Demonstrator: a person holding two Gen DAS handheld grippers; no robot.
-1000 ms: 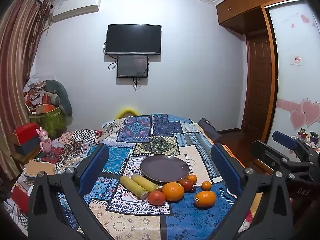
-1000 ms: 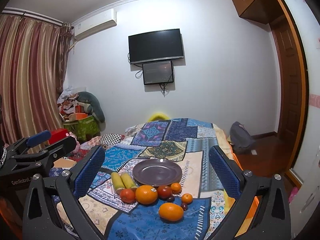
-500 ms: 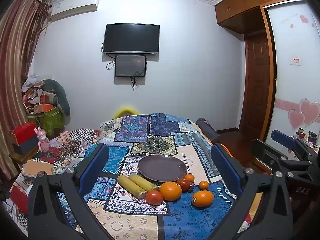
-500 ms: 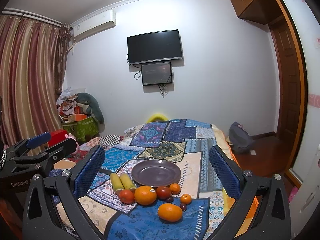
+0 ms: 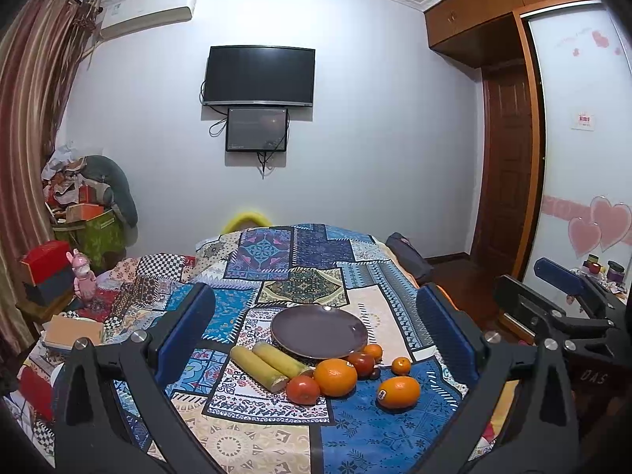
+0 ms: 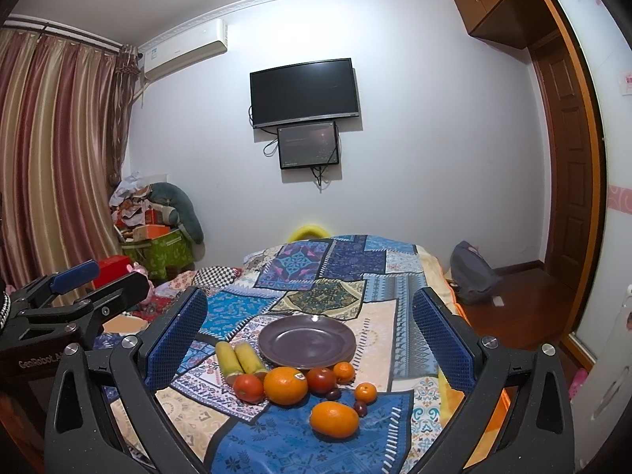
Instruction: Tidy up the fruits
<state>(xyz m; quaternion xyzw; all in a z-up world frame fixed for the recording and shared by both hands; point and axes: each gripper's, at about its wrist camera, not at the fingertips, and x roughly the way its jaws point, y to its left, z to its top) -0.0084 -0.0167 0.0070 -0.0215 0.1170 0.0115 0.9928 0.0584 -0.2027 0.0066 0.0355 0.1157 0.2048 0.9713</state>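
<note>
A dark purple plate [image 5: 319, 331] [image 6: 307, 340] lies empty on the patchwork cloth [image 5: 276, 426]. In front of it sit two yellow-green cane pieces [image 5: 268, 362] [image 6: 239, 359], a red tomato [image 5: 303, 390] [image 6: 248, 388], a big orange [image 5: 335, 371] [image 6: 285, 386], a dark red tomato [image 5: 361, 362] [image 6: 321, 380], small tangerines [image 5: 400, 365] [image 6: 365, 392] and another orange [image 5: 398, 392] [image 6: 334, 419]. My left gripper [image 5: 316, 335] and right gripper [image 6: 310, 339] both hover open above the near edge, holding nothing.
The other gripper shows at each view's side, the right one [image 5: 561, 316] and the left one [image 6: 71, 308]. Boxes and clutter [image 5: 79, 229] pile up at the left. A bag [image 6: 472, 276] lies on the wooden floor at the right.
Both views have shifted slightly; the plate and fruit sit a little lower and to the left in frame. No fruit has moved and both grippers stay open.
</note>
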